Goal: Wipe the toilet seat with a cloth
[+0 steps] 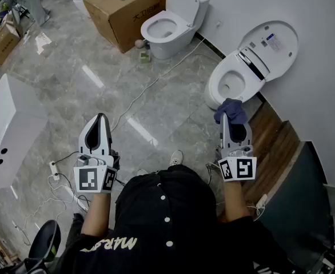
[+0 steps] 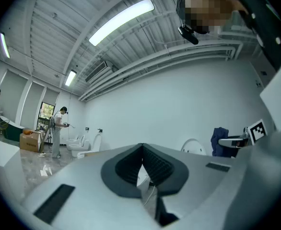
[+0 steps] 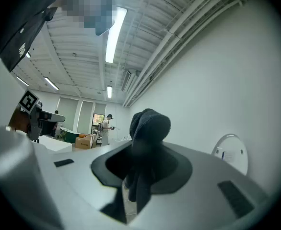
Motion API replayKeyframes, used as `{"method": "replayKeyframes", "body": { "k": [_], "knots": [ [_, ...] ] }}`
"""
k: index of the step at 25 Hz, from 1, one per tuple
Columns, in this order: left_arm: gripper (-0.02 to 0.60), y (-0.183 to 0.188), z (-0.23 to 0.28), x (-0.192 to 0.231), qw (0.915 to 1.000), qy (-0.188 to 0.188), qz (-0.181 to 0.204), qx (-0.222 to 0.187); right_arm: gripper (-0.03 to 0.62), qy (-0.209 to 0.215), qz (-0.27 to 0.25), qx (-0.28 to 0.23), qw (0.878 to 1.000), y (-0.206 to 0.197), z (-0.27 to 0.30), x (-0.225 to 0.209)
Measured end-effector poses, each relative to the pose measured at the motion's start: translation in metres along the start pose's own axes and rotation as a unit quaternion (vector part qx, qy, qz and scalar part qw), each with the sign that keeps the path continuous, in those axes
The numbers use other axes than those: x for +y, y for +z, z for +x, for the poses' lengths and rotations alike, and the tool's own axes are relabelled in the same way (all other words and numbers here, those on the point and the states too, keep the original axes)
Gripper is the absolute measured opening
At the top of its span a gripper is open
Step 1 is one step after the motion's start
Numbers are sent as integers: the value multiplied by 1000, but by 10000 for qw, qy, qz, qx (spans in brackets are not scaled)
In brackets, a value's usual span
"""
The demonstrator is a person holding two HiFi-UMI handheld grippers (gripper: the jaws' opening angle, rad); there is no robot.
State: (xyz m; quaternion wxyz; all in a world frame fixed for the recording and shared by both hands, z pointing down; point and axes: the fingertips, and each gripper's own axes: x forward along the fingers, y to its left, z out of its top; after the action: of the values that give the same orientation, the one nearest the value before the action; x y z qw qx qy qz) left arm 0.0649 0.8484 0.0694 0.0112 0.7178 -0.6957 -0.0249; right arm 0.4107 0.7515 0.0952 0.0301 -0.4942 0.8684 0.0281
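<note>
The cloth (image 1: 231, 111), dark blue and soft, with a nubbly towelling texture, was bunched into a rounded knob and pinched between the fingers of the right gripper (image 1: 234, 129). In the right gripper view its folds (image 3: 149, 128) bulged above the closed fingers and trailed down between them. At 12 o'clock from the cloth, close by its front rim, stood the toilet (image 1: 215, 90), a glossy white oval bowl. Whether the cloth touched it could not be told. Its rounded lid (image 1: 273, 41) was tipped back against the wall. At 9 o'clock, well apart, the left gripper (image 1: 101, 119) had its ribbed black fingers (image 2: 155, 164) pressed together on nothing. The floor (image 1: 156, 113) was polished grey marble. At 11 o'clock stood a second toilet (image 1: 167, 30) beside a brown cardboard box (image 1: 127, 10).
</note>
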Motion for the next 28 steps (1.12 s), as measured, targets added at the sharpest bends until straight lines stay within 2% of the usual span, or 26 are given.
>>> {"method": "replayKeyframes", "body": {
  "k": [5, 9, 12, 19, 24, 28],
  "knots": [
    [9, -3, 7, -6, 10000, 23, 12, 24, 98, 50, 20, 12, 10000, -4, 4, -6],
    [9, -2, 12, -9, 9996, 244, -66, 146, 98, 156, 92, -46, 9998, -4, 7, -13],
    [9, -2, 16, -15, 9993, 344, -1, 114, 101, 236, 308, -181, 9991, -3, 11, -27],
    [9, -2, 30, -28, 9970, 776, -14, -29, 101, 297, 256, -74, 9992, -13, 24, -57],
    [9, -11, 48, -30, 9980, 618, -72, 67, 101, 368, 256, -47, 9990, -17, 41, -60],
    [9, -19, 71, -15, 9980, 607, -149, 117, 101, 387, 247, 0, 9989, -23, 65, -58]
  ]
}}
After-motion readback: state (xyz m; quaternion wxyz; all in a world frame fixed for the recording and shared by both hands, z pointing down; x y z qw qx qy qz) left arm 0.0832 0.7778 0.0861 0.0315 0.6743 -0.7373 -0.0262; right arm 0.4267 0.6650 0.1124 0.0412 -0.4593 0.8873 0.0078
